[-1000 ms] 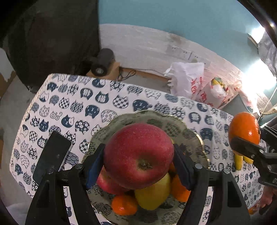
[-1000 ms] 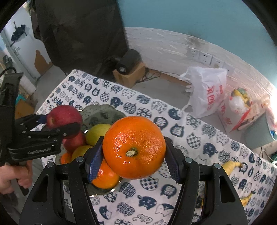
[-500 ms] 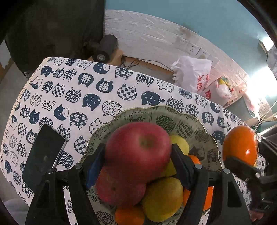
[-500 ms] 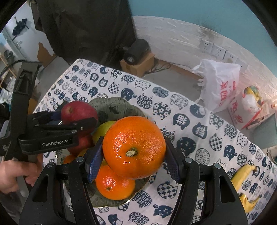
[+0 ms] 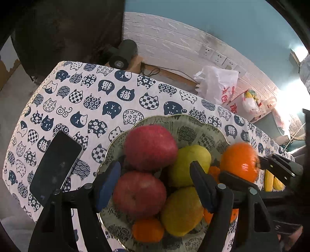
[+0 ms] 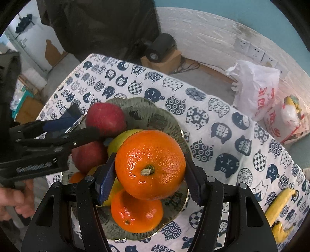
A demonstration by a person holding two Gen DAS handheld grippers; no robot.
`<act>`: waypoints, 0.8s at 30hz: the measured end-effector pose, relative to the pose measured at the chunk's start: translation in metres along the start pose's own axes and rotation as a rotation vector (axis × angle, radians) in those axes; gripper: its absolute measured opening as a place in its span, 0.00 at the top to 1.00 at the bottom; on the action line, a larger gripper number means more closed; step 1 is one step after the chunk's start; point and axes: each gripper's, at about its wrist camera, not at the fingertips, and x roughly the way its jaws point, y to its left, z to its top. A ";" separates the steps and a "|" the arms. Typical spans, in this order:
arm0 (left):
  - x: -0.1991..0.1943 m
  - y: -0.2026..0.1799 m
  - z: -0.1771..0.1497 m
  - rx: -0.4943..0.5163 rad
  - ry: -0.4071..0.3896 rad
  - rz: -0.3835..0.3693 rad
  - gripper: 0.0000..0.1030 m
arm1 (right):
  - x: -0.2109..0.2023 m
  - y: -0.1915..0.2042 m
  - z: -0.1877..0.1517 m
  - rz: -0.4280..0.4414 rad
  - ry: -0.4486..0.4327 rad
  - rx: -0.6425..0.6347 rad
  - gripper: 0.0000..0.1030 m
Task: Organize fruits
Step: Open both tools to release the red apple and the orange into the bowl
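Cat-print tablecloth under teal wall; phone beside fruit bowl.

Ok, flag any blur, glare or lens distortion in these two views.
Left wrist view: the orange in the right tongs is motion-smeared; the far right is blown out white. Right wrist view: the orange is sharp with small glints, the left tongs blurred. Both: fisheye bends the tablecloth edges.

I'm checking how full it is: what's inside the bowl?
The bowl holds two red apples, two yellow-green fruits and some oranges. Its bottom and anything beneath the pile are covered.
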 end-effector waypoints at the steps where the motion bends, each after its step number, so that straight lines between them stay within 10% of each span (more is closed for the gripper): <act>1: -0.003 0.000 -0.002 0.002 0.000 0.004 0.27 | 0.002 0.001 0.000 0.001 0.006 -0.002 0.37; 24: -0.057 -0.023 -0.027 0.054 -0.032 -0.009 0.24 | -0.050 -0.008 -0.007 -0.012 -0.069 0.011 0.26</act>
